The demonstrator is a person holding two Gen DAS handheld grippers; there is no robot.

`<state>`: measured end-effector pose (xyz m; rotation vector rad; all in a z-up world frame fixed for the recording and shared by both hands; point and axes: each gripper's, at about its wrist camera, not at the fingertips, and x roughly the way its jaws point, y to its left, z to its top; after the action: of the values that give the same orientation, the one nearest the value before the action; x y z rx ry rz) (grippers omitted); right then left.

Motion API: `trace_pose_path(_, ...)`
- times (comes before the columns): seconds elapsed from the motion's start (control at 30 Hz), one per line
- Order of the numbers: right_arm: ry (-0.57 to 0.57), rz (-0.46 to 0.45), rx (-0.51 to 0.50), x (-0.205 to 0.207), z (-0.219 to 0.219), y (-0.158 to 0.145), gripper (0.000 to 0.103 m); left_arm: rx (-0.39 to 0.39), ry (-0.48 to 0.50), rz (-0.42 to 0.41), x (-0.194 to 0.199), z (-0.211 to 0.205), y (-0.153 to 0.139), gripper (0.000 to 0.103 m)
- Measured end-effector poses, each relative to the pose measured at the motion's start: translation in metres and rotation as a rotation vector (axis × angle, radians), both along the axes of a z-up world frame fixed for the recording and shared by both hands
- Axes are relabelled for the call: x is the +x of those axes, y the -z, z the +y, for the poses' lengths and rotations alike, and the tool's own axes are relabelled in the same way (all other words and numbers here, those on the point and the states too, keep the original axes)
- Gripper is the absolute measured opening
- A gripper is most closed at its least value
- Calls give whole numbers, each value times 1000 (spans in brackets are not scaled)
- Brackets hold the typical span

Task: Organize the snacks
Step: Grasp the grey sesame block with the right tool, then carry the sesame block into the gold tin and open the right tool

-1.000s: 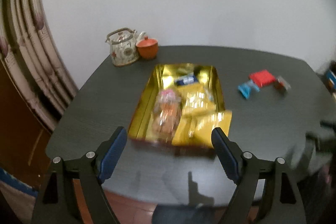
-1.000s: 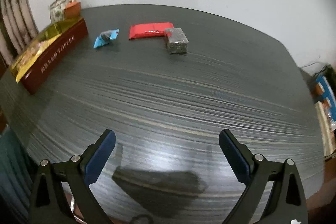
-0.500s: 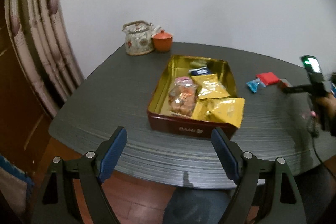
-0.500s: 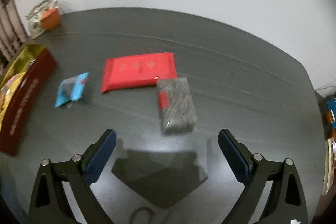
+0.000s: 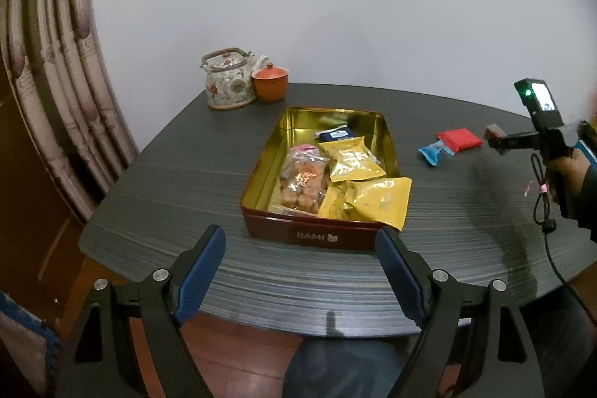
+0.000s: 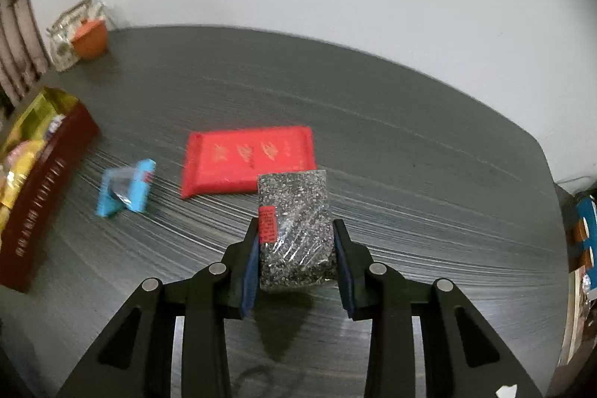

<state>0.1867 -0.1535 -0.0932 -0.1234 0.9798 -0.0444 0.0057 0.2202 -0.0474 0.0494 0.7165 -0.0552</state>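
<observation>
right gripper (image 6: 296, 248) jaws just closed in, now clamping the grey speckled snack block (image 6: 294, 230) on the table (image 6: 410, 155), touching the red packet (image 6: 250, 157). left gripper (image 5: 300, 271) released, empty, hovering near the tin (image 5: 321, 235).

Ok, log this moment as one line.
phase: grasp | right tongs: just closed on speckled snack block | left tongs: open, empty | tin: partly filled | loose: red packet, blue packet
</observation>
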Motion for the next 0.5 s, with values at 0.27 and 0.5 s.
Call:
trace_pose_path(0.27,26,-34,15,-9,41,-36,32,-20,-68,-20,-15,15,-10,83)
trace_pose_path(0.5,-2,-62,14,2,110,-63,32,-58,-113,-21,-31,33,-17,83)
